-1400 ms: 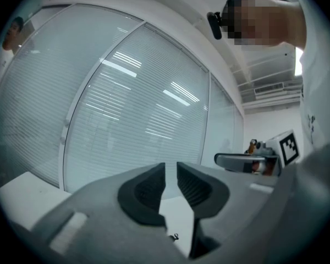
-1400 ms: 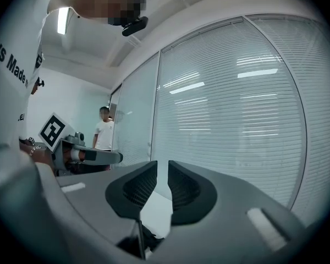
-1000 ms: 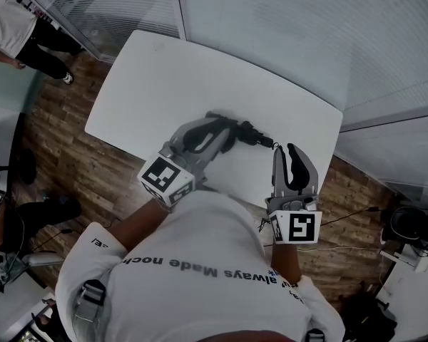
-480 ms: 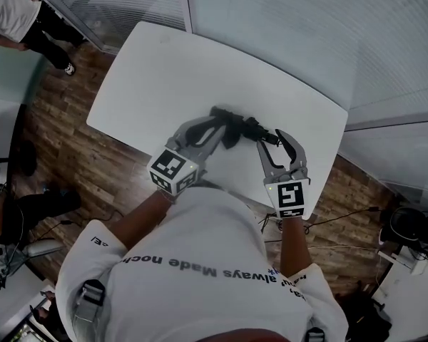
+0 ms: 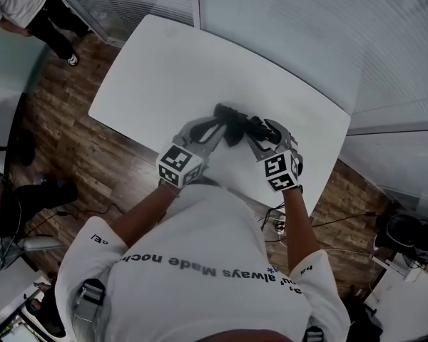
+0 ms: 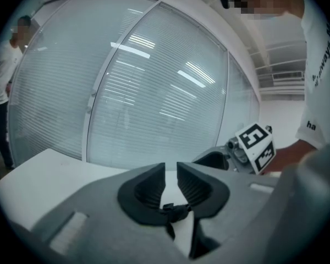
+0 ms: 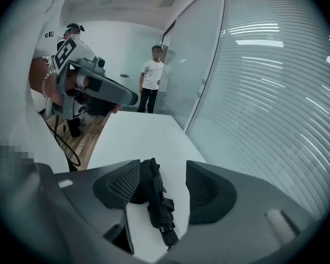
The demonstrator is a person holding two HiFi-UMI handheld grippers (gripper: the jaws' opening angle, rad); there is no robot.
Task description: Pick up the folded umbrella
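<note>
The folded black umbrella (image 5: 241, 125) lies along the near part of the white table (image 5: 164, 70). My right gripper (image 5: 265, 130) points down over its right end. In the right gripper view the umbrella (image 7: 157, 199) sits between the jaws of this gripper (image 7: 163, 166). They have just been opening and stand open, with the pads not pressing it. My left gripper (image 5: 220, 125) is at the umbrella's left end. Its jaws (image 6: 171, 172) are nearly together, and a thin black strap (image 6: 173, 210) is pinched low between the pads. The rest of the umbrella is hidden in that view.
A glass wall with blinds (image 5: 328, 34) runs behind the table. A person (image 5: 14, 13) stands at the far left on the wood floor (image 5: 64, 134). Cables (image 5: 342, 219) lie on the floor to the right of the table's near edge.
Both grippers have come down towards the table. The right one swung in from the near edge to the umbrella's right end, tipped downward, and opened its jaws.
</note>
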